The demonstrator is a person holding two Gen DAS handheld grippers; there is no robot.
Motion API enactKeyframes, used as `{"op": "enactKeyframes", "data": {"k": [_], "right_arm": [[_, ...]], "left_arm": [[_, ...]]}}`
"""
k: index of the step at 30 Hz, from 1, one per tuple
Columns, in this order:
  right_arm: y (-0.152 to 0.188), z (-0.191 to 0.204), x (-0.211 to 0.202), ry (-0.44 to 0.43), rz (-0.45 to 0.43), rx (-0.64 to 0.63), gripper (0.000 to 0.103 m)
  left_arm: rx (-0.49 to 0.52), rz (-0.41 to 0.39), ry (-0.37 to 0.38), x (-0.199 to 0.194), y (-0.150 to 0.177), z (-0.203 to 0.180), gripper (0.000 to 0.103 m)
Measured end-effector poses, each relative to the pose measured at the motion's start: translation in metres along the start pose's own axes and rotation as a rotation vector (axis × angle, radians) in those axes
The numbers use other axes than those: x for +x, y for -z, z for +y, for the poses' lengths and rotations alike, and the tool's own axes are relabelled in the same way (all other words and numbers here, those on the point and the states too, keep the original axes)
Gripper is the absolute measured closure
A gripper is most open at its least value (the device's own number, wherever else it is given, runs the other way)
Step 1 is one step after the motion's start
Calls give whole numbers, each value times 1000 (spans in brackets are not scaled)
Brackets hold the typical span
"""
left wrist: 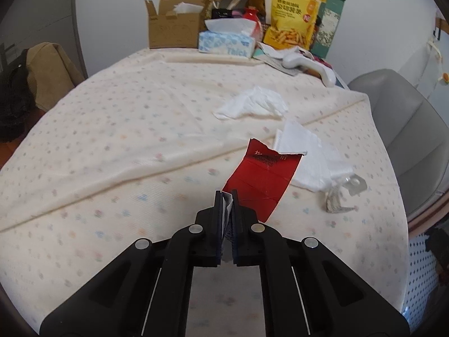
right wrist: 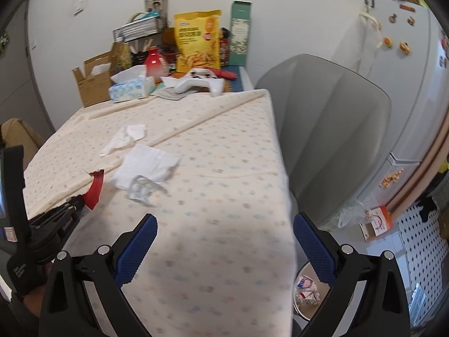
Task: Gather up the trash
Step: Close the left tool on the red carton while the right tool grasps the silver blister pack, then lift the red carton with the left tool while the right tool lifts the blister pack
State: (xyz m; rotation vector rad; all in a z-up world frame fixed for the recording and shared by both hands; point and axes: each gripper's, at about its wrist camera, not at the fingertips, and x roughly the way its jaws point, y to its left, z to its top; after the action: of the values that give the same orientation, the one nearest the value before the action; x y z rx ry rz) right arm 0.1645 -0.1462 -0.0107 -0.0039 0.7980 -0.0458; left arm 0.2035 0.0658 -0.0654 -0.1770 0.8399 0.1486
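Observation:
My left gripper is shut on the near corner of a torn red wrapper, which sticks up off the tablecloth; the same wrapper shows at the left of the right wrist view, pinched by the left gripper. A flat white napkin lies just beyond it, with a silver blister pack at its near edge. Farther back lies a crumpled tissue. My right gripper is open over the table's near right edge, nothing between its fingers. Napkin, blister pack and tissue lie ahead of it.
At the table's far end stand a cardboard box, a tissue box, a yellow snack bag and a white game controller. A grey chair stands right of the table. A bin with trash sits on the floor below.

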Motion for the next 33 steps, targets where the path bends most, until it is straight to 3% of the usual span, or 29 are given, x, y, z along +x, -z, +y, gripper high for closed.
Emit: {"op": "enactKeyframes", "data": {"k": [11,21,22,26,27,33], "right_arm": [[-5,61,34,-60,54,-95,17],[-8,79,72,-79,102,-108,32],[-9,81,74,-77,101,-113,35],[-8,82,85,-101,143,-117,79],[-8,83,86,-103,147,-124,84],[-7,80,73,-112,125,-134,85]], "left_arm": [[-58,-16,-40,-2,-7,51,97],[-68,15,-73,24,-2,59,97],[-64,13,-75,24,-3,57,97],[-56,10,-78,25,-4,52,97],[-56,10,-76,26,-4,52,97],[-54,3,-65,20,-5,48,97]]}}
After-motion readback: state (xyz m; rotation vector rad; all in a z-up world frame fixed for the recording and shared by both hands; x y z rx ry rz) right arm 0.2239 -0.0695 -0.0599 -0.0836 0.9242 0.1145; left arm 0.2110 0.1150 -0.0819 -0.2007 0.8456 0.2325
